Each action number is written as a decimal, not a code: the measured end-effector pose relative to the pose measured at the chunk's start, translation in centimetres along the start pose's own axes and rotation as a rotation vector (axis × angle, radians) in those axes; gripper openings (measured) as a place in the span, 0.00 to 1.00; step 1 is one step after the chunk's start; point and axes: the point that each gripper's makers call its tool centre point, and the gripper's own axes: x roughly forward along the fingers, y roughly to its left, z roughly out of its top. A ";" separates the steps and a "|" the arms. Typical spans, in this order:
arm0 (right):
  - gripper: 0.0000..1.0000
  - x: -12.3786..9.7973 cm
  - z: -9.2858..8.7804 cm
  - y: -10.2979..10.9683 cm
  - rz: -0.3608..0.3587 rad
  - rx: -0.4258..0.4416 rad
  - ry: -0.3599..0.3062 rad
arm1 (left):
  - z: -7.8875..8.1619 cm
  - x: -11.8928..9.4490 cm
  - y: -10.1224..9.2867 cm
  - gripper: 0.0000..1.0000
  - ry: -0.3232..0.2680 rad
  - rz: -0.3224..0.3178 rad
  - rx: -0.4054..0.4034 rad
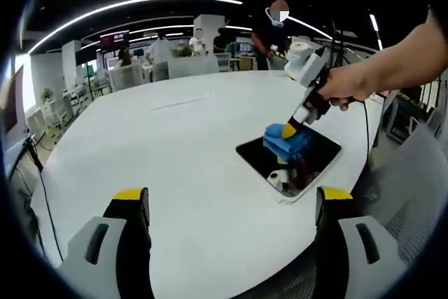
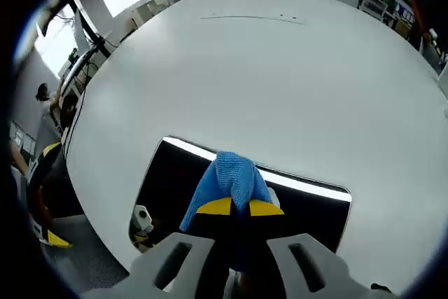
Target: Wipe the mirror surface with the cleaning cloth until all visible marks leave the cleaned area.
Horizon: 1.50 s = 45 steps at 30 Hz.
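Right gripper [image 2: 234, 207] pinches the blue cloth [image 2: 229, 176] between yellow-tipped jaws, pressing it onto the mirror [image 2: 308, 208]. That dark rectangular mirror lies flat near the edge of the white table [image 2: 266, 75], its long axis running across the right gripper view. Left gripper [image 1: 234, 204] hovers spread, holding nothing, short of the mirror. Reflections blur any marks.

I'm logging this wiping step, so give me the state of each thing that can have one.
Left gripper: open, empty, above the table.
Right gripper: shut on the blue cloth.
Blue cloth: bunched, pressed on the mirror.
Mirror: lying flat on the table near its edge.
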 end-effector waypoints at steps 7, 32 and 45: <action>0.01 0.1 1.0 -0.4 -0.007 0.016 -0.002 | 0.0 0.0 -0.1 0.98 -0.001 0.005 0.000; 0.00 0.6 1.3 -0.7 -0.006 0.017 -0.029 | -0.4 0.2 0.1 0.97 0.013 -0.003 0.007; 0.01 0.5 1.0 -1.6 0.019 0.044 -0.012 | -0.2 0.1 0.0 0.97 0.014 0.001 -0.004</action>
